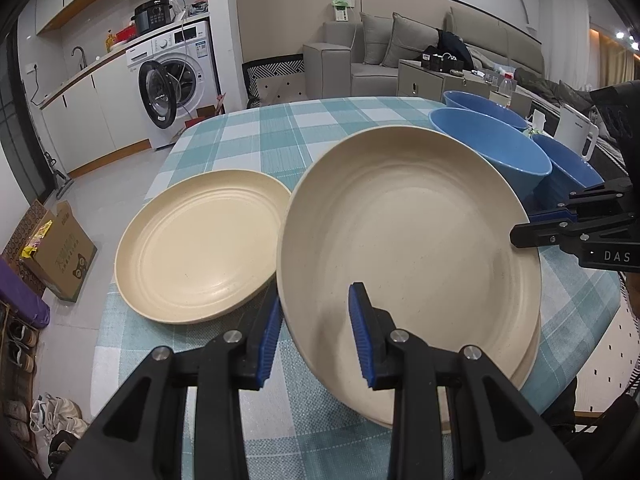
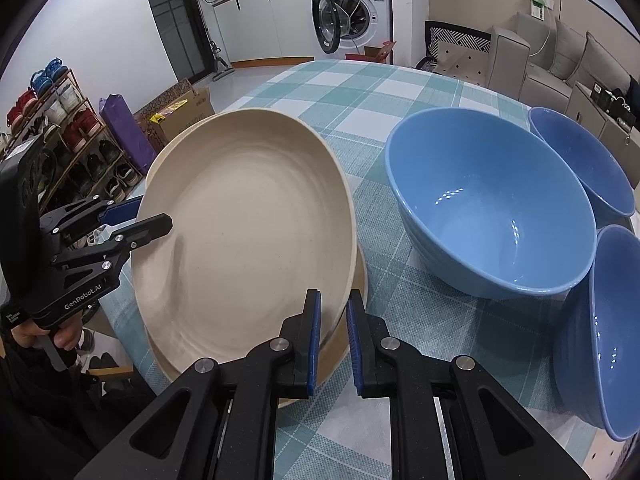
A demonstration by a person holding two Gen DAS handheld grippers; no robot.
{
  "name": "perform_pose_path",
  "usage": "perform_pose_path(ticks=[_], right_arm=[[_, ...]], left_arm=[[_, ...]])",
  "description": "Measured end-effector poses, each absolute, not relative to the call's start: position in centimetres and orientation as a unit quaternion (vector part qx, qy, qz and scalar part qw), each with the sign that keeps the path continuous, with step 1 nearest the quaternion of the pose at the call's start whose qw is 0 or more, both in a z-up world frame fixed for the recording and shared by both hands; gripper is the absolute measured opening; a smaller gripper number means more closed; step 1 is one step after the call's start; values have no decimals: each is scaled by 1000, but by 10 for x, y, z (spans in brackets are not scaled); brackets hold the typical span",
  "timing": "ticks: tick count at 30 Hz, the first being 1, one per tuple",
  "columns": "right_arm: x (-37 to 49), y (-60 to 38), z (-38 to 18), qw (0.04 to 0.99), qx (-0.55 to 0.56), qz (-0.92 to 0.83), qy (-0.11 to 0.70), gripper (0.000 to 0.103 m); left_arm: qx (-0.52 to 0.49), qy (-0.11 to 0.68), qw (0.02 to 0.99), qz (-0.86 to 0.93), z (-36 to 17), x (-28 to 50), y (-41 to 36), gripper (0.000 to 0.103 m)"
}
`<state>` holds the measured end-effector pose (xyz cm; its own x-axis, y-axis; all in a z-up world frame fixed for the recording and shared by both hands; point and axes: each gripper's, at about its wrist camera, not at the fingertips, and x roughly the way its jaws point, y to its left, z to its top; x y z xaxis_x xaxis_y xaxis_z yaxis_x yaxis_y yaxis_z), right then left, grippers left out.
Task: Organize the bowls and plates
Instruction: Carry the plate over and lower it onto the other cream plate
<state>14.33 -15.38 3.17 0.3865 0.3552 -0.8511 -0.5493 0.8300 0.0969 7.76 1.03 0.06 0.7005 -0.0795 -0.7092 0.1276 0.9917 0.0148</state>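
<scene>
On a teal checked counter (image 1: 260, 136), both claws, left (image 1: 316, 336) and right (image 2: 334, 340), pinch a tilted beige round plastic plate (image 1: 408, 248) above another plate; uneven grip risks it slipping.

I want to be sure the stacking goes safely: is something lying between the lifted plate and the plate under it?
Nothing visible. The lifted plate, gripped at opposite rims by the left tongs and right tongs, hangs tilted directly over the lower plate. Only that plate's rim shows; its middle is hidden.
</scene>
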Motion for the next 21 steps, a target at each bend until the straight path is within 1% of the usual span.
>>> perform_pose_path(ticks=[21], right_arm=[[145, -145, 13, 815, -130, 256, 504, 14]], left_arm=[[47, 398, 914, -57, -10, 82, 3, 31]])
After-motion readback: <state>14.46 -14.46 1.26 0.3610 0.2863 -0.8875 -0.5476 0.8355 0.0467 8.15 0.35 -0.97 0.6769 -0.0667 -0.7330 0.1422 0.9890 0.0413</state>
